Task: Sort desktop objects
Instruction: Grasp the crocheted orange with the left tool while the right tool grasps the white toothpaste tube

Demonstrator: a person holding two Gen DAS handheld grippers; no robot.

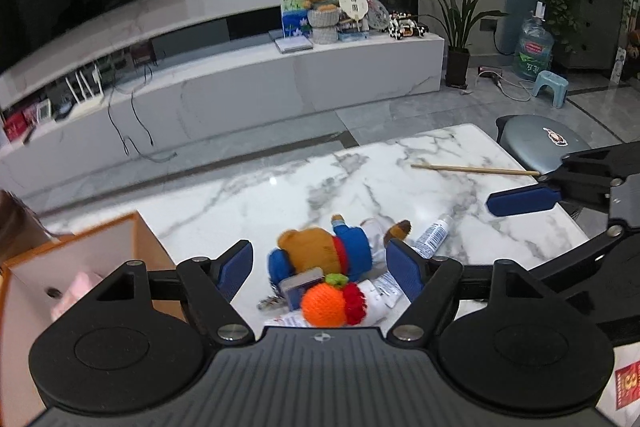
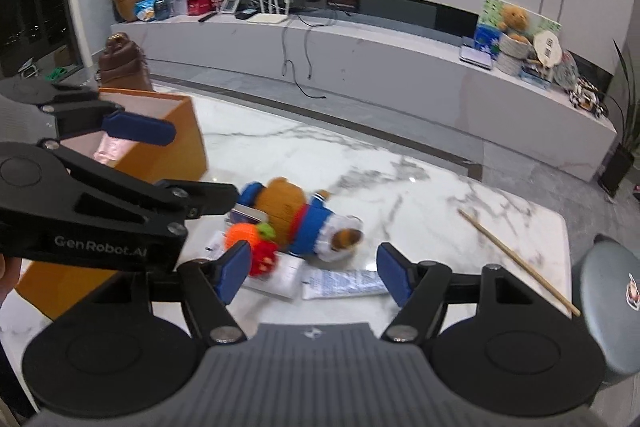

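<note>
A brown teddy bear in a blue top (image 1: 324,251) (image 2: 298,217) lies on the marble table (image 1: 280,195) among a knitted orange (image 1: 324,303) (image 2: 240,233), a knitted red piece (image 1: 355,301) (image 2: 264,259), a small box (image 1: 298,285) and white tubes (image 1: 432,237) (image 2: 344,285). My left gripper (image 1: 320,269) is open, its jaws on either side of the pile. My right gripper (image 2: 314,277) is open just short of the pile, over the tube. A chopstick (image 1: 474,169) (image 2: 516,261) lies to the right.
An open orange box (image 1: 80,267) (image 2: 168,147) with something pink inside stands left of the pile. A grey round stool (image 1: 540,143) (image 2: 612,303) sits at the table's right edge. A brown bag (image 2: 122,65) stands behind the box.
</note>
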